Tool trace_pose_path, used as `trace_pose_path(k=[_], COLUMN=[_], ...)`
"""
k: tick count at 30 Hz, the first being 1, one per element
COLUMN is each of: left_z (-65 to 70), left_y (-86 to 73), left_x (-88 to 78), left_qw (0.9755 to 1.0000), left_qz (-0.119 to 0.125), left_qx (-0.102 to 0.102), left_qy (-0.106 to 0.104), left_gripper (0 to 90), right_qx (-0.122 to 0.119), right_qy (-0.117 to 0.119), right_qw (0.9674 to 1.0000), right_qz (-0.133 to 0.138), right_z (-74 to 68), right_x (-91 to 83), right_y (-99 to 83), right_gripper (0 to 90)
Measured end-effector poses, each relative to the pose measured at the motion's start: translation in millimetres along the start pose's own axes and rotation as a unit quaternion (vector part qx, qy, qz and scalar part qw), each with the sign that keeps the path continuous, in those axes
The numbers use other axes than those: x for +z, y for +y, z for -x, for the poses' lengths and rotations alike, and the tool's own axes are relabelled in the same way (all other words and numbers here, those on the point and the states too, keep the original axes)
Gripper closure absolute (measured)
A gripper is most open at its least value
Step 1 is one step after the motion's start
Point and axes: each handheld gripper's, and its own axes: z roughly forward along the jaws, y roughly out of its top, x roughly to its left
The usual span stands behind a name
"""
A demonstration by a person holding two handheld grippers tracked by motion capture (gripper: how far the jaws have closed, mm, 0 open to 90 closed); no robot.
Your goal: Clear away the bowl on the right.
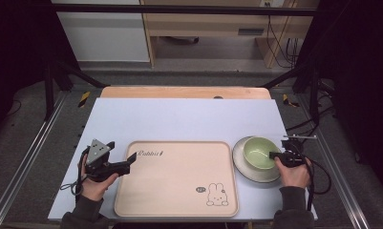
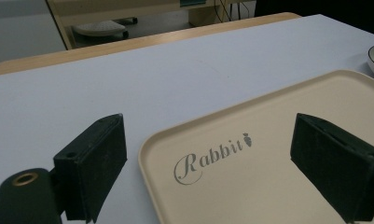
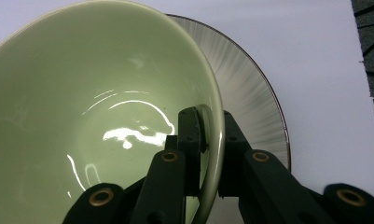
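The right gripper [image 3: 208, 140] is clamped on the green bowl's [image 1: 259, 151] rim, over the plate [image 1: 241, 164]. The left gripper [image 2: 208, 163], jaws apart, straddles the tray's [image 1: 179, 191] far-left corner on the desk [image 1: 179, 119].

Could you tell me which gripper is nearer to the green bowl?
Right. The right gripper has its jaws clamped on the green bowl rim; the left gripper sits across the tray, at its far-left corner.
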Motion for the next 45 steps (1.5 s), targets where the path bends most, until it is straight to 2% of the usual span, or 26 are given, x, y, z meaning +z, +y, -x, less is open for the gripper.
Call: trace_pose_path(k=[14,21,25,27,31,32,34,36,45], left_z=[0.8,1.3,2.0,2.0,1.8,1.9,1.9,1.9,1.6], left_y=[0.3,0.4,0.4,0.4,0.5,0.6,0.6,0.7,1.0], left_x=[-0.4,-0.6,-0.4,-0.3,-0.6,-0.8,-0.8,-0.8,-1.3], left_qw=[1.0,1.0,1.0,1.0,1.0,1.0,1.0,1.0,1.0], left_qz=[-0.001,0.0,0.0,0.0,0.0,0.001,0.001,0.0,0.002], left_qx=[0.002,0.002,0.003,0.003,0.003,0.003,0.003,0.003,0.001], left_qy=[-0.001,-0.002,-0.002,-0.002,-0.002,-0.002,-0.002,-0.002,-0.003], left_gripper=[10.3,10.3,10.3,10.3,10.3,10.3,10.3,10.3,10.3], right_qx=[0.004,-0.014,-0.008,-0.02,-0.021,-0.029,-0.021,-0.027,-0.013], right_qy=[0.001,-0.005,-0.007,-0.009,-0.011,-0.013,-0.011,-0.01,-0.008], right_qw=[1.0,0.9998,0.9999,0.9996,0.9996,0.9993,0.9996,0.9993,0.9996], right_qz=[0.005,0.011,0.012,0.015,0.016,0.019,0.018,0.022,0.022], right_z=[-3.6,-10.0,-14.7,-15.0,-17.4,-17.1,-18.5,-17.6,-18.7], right_x=[-3.5,-7.6,-9.8,-10.3,-11.9,-12.3,-13.0,-13.3,-15.2], right_y=[0.7,1.6,2.4,2.2,2.2,1.7,2.0,1.6,1.4], right_gripper=[83.9,84.1,84.1,84.1,84.1,84.1,84.1,84.0,83.8])
